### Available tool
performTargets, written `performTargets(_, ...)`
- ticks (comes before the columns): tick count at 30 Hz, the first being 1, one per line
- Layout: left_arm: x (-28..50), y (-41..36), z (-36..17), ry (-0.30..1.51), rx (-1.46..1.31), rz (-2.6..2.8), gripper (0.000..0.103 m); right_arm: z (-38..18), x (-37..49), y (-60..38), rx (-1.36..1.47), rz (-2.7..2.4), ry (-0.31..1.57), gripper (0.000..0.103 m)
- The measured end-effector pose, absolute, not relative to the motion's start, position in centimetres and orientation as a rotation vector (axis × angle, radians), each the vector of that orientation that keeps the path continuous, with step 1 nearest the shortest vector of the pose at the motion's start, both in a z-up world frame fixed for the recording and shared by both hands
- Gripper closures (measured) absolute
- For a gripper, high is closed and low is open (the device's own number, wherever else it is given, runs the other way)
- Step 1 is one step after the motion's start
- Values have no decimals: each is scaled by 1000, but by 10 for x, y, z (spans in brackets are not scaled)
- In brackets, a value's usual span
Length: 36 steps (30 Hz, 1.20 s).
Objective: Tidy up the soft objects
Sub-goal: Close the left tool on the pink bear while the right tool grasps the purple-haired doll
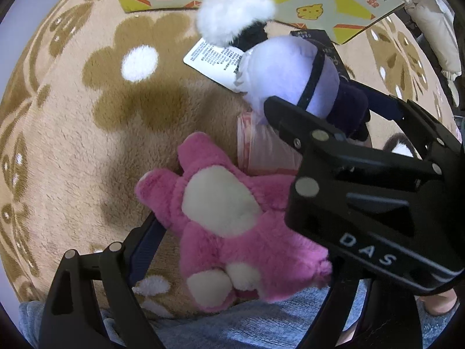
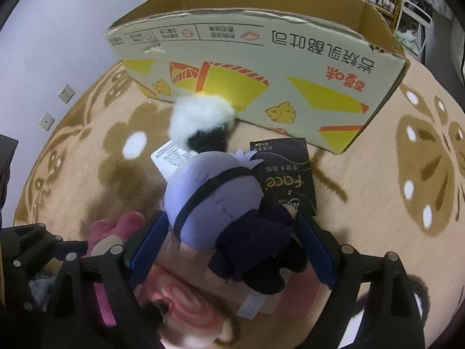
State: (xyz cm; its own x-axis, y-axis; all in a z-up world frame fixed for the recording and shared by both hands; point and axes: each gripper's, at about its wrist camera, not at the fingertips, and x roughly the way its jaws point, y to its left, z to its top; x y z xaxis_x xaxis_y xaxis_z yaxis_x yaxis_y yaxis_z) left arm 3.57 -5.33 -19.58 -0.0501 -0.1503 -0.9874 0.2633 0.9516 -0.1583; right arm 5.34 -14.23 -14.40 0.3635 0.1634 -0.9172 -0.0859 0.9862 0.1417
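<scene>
Your left claw (image 1: 232,232) hangs straight over the pink plush bear (image 1: 229,218), its fingers spread wide on either side of the toy and, as far as the left wrist view shows, not pressing it; the far finger is hidden behind your other tool, so you cannot confirm contact there. Your right claw (image 2: 232,244) is also apart, its blue pads (image 2: 149,244) flanking the lavender-headed doll (image 2: 221,203) without squeezing it. That doll lies on the flower-patterned rug (image 1: 87,122), its dark body towards you and its head partly over a black packet (image 2: 290,180) and a white printed card (image 2: 168,154). Both toys seem bracketed like this so each can be lifted in one close and carried to the open cardboard box (image 2: 261,58) standing just beyond them, the likely place for soft things. A white fluffy toy with a black part (image 2: 203,122) rests near the box wall, its form hard to read. Under the doll sits something pink and glossy, perhaps a wrapped pack (image 1: 261,151), too blurred in the right view to name. The box interior is out of sight, so you cannot tell what it already holds.
</scene>
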Motion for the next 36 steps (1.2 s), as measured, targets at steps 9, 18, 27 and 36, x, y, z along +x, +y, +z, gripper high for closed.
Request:
performTargets(9, 38, -49, -186, 1568, 78, -369, 27, -137, 53, -139, 31, 160, 1148, 23)
performTargets(18, 41, -47, -170, 1534, 64, -386, 41, -120, 47, -147, 58, 167, 1094, 26)
performTargets(27, 41, -33, -161, 1476, 70, -365, 47, -108, 45, -159, 120, 169, 1060, 26)
performTargets(36, 44, -27, -148, 1414, 113, -315, 46, -104, 46, -159, 138, 171, 1051, 26)
